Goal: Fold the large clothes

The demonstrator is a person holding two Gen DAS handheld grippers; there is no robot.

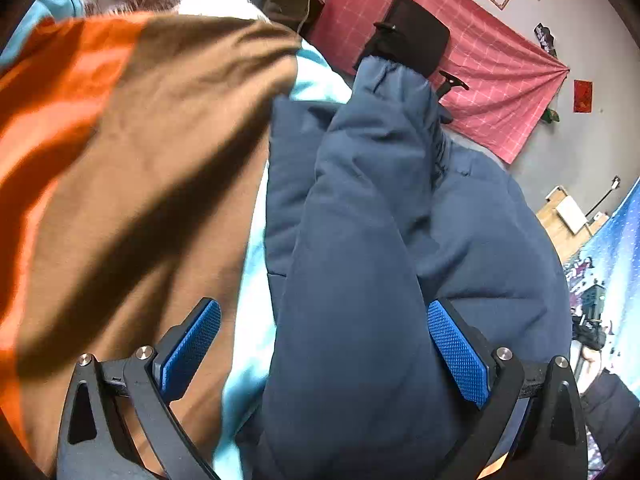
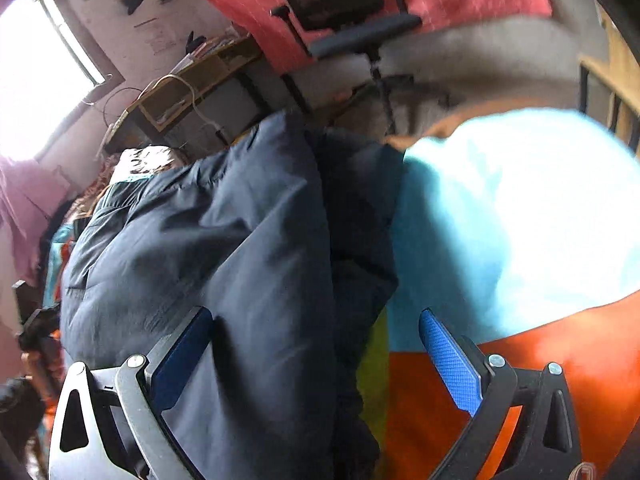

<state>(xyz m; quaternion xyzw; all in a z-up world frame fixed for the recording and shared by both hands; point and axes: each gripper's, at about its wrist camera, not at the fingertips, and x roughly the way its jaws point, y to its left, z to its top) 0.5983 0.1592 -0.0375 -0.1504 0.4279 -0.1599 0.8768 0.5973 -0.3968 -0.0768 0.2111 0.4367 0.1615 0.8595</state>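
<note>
A: How did the grippers stand?

B: The left gripper [image 1: 324, 348] was spread wide, with the jacket's [image 1: 360, 264] sleeve lying between its pads [image 1: 456, 356] but not pinched; the right gripper [image 2: 316, 356] was spread wide too, a fold of the jacket [image 2: 224, 248] between its fingers, nothing clamped

A: And the jacket itself?

B: It lay on the bedspread [image 1: 120, 168], that patchwork of orange, brown and pale blue; one sleeve was laid along the body, its cuff toward the chair [image 1: 416, 36]; the rest looked puffy and bunched

A: So how far along, would you say?

B: Partly, I judged; a sleeve seemed brought in, but no tidy bundle showed; the body was not yet doubled over; beyond stood the chair and the pink cloth [image 1: 480, 72] on the wall
</note>
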